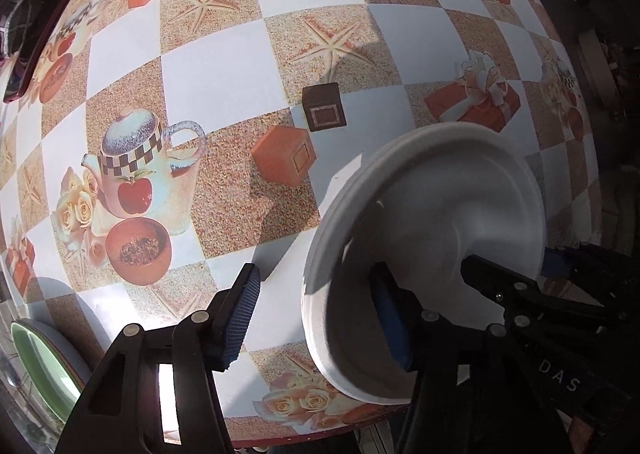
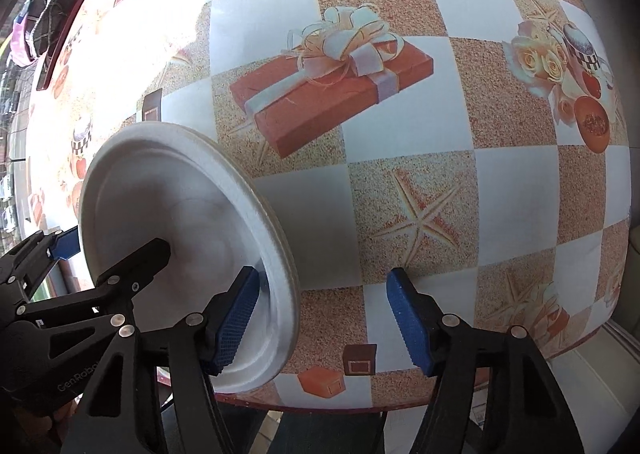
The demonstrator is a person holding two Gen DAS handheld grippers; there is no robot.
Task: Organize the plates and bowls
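White plate [image 1: 424,238] lies on the patterned tablecloth [image 1: 224,65] close to the table's near edge, and its rim shows a doubled line, so I cannot tell whether it is one plate or two stacked. In the left wrist view the left gripper [image 1: 316,322] stands partly open astride the plate's left rim: one blue pad is outside it, the other is over the plate's hollow, and neither presses on the rim. The right gripper [image 1: 512,258] straddles the opposite rim. A green dish [image 1: 40,366] shows at the lower left corner. In the right wrist view the plate [image 2: 180,205] sits low on the left. The right gripper [image 2: 322,322] is likewise partly open, with one pad inside the plate and the other over bare cloth, clear of the rim between them. The left gripper [image 2: 104,250] reaches in from the far left.
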